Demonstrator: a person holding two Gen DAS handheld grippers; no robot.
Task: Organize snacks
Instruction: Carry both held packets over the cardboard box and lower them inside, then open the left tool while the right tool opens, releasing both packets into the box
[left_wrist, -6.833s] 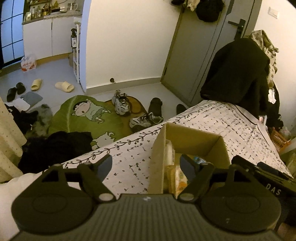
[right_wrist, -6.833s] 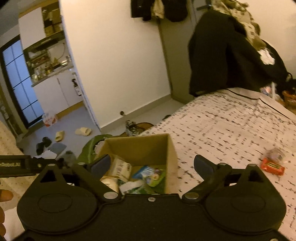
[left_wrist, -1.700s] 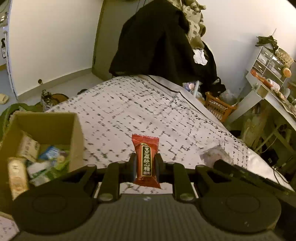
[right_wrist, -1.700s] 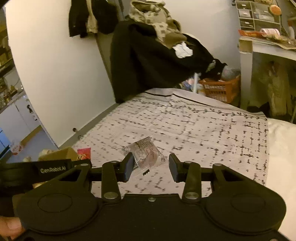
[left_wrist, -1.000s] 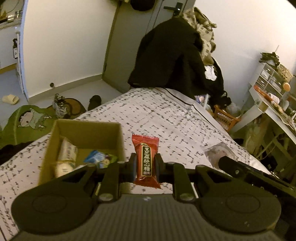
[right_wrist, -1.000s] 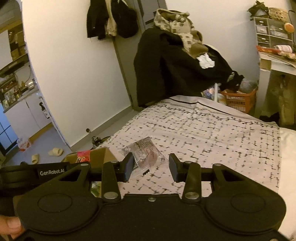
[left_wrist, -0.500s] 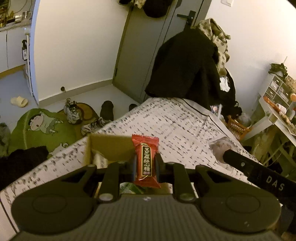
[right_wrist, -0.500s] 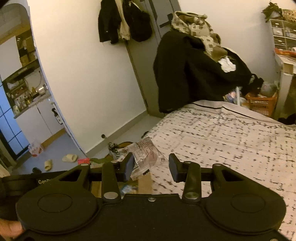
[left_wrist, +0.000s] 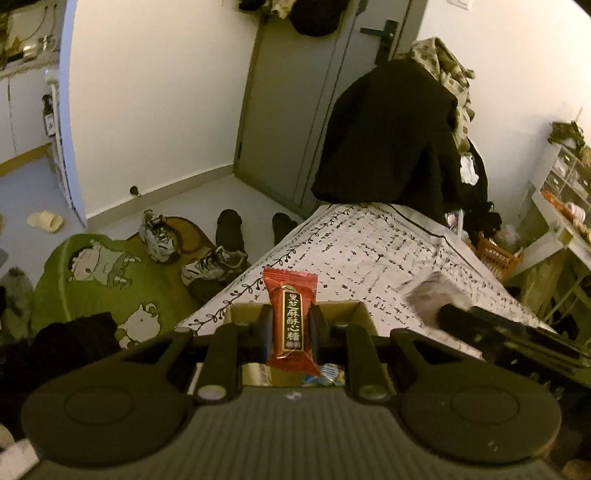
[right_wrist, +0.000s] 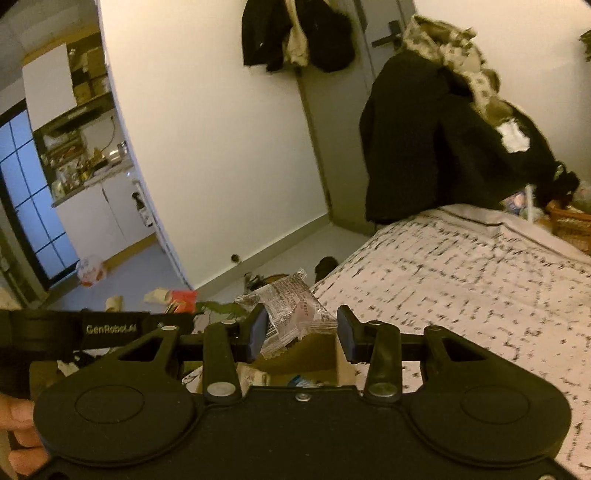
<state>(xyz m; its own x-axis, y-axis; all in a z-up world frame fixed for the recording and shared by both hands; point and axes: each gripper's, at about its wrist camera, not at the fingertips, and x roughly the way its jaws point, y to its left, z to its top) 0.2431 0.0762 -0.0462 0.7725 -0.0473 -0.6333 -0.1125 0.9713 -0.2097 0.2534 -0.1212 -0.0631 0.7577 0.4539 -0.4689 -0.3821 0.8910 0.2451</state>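
My left gripper (left_wrist: 290, 326) is shut on a red candy packet (left_wrist: 291, 319) with gold characters, held upright over the open cardboard box (left_wrist: 354, 308) on the bed. Several snacks lie in the box, mostly hidden by the gripper. My right gripper (right_wrist: 301, 328) holds a clear plastic snack packet (right_wrist: 291, 308) between its fingers, just above the same box (right_wrist: 341, 363). The packet bridges the jaws, which stand partly apart. The red packet also shows in the right wrist view (right_wrist: 183, 297), at the left gripper's tip.
The box stands near the edge of a bed with a white patterned sheet (left_wrist: 388, 251). Beyond are a green cartoon rug (left_wrist: 99, 273), shoes (left_wrist: 212, 262), a door (left_wrist: 314, 96) and dark coats (left_wrist: 391, 136). A desk (left_wrist: 554, 229) stands right.
Both grippers picked up packets from the bed since the oldest frames and have swung left with them, so both now hover over the box.
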